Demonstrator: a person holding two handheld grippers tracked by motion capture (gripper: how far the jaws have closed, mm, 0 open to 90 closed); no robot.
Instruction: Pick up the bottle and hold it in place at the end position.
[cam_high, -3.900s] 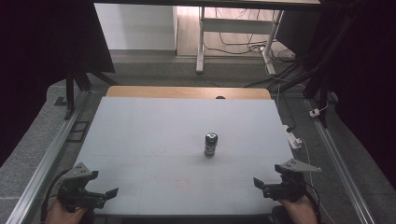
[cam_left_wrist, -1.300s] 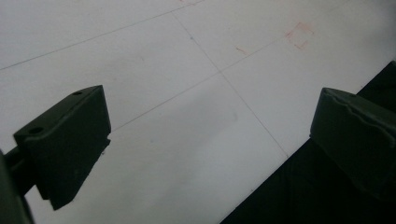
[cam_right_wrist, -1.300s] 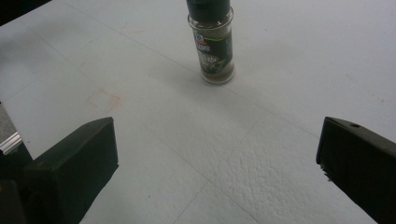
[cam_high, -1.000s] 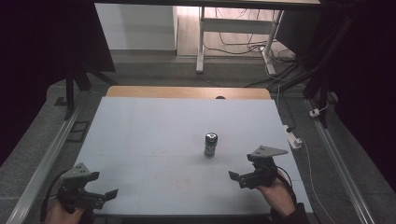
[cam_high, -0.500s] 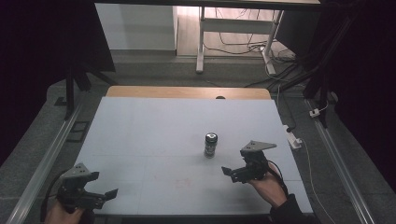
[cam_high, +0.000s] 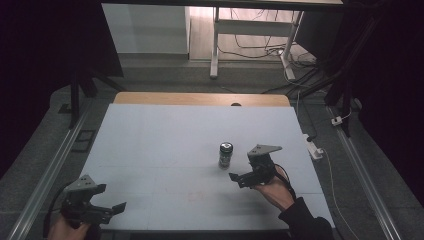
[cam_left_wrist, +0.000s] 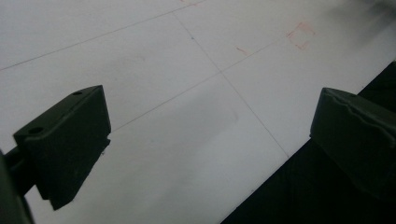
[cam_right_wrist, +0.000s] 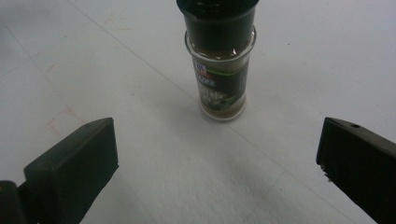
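A small glass spice jar (cam_high: 226, 154) with a black lid and a dark label stands upright near the middle right of the white table (cam_high: 165, 145). In the right gripper view the jar (cam_right_wrist: 219, 60) stands ahead of the jaws, centred between them and untouched. My right gripper (cam_high: 238, 176) hovers just right of and nearer than the jar, its jaws wide apart; it is open (cam_right_wrist: 217, 163). My left gripper (cam_high: 116, 206) rests at the table's near left corner, open (cam_left_wrist: 205, 140) over bare table surface and its front edge.
A wooden strip (cam_high: 200, 99) runs along the table's far edge. A white power strip (cam_high: 314, 149) with a cable lies on the floor right of the table. Metal rails (cam_high: 47, 170) flank both sides. Faint red marks (cam_left_wrist: 301, 35) are drawn on the tabletop.
My right gripper has moved from the near right corner leftwards and away from me, arriving close beside the jar. The left gripper has stayed put. The jar has not moved.
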